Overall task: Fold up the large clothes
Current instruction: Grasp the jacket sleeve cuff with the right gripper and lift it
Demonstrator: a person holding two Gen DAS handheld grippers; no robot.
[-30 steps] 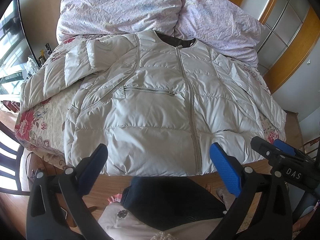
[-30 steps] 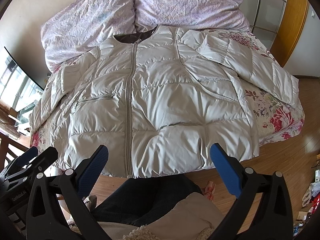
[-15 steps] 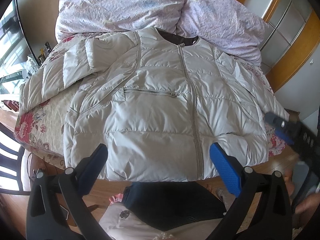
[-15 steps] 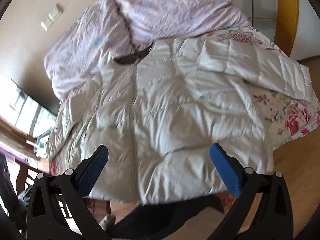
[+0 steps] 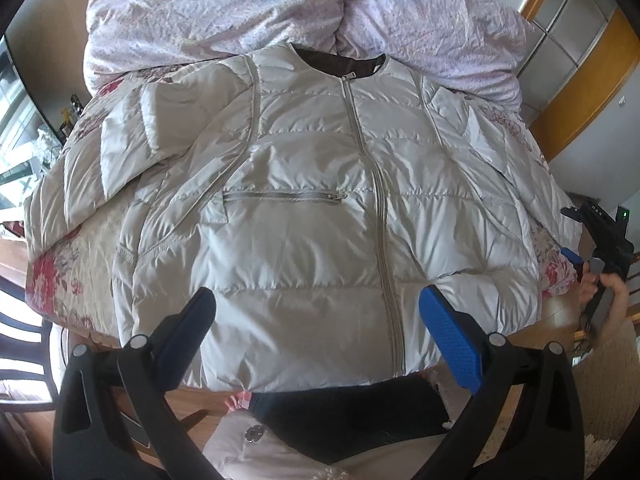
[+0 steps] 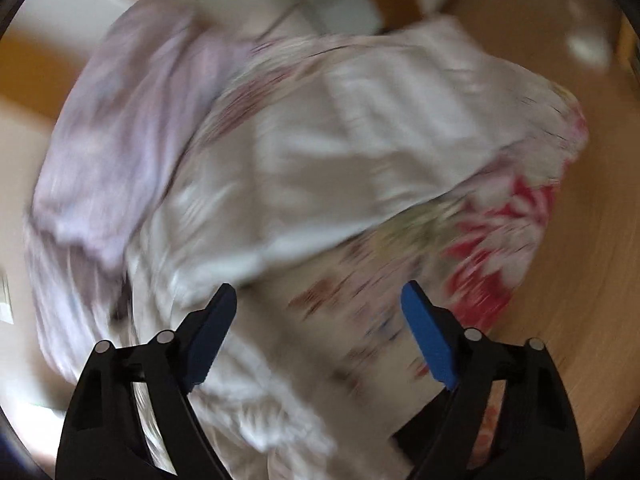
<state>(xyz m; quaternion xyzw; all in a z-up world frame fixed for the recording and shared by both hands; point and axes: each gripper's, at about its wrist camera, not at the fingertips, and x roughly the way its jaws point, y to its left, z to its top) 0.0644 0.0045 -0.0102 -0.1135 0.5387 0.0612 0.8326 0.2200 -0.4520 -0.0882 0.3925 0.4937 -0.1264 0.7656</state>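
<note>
A large pale grey quilted jacket (image 5: 320, 208) lies flat and zipped on the bed, collar at the far side, sleeves spread to both sides. My left gripper (image 5: 316, 320) is open and empty, held above the jacket's near hem. My right gripper (image 6: 316, 312) is open and empty. It hangs over the jacket's right sleeve (image 6: 360, 128) and the floral bedspread (image 6: 500, 216); that view is badly blurred. The right gripper also shows in the left wrist view (image 5: 600, 248), in a hand at the bed's right edge.
A lilac duvet (image 5: 280, 4) is bunched at the head of the bed. A dark chair (image 5: 20, 340) stands at the left. Wardrobe doors (image 5: 572, 40) stand at the right. My legs (image 5: 340, 420) are at the bed's near edge. Wooden floor (image 6: 580, 280) lies right of the bed.
My right gripper has swung fast to the right, from the jacket's front to its right sleeve. My left gripper has moved slightly closer over the hem.
</note>
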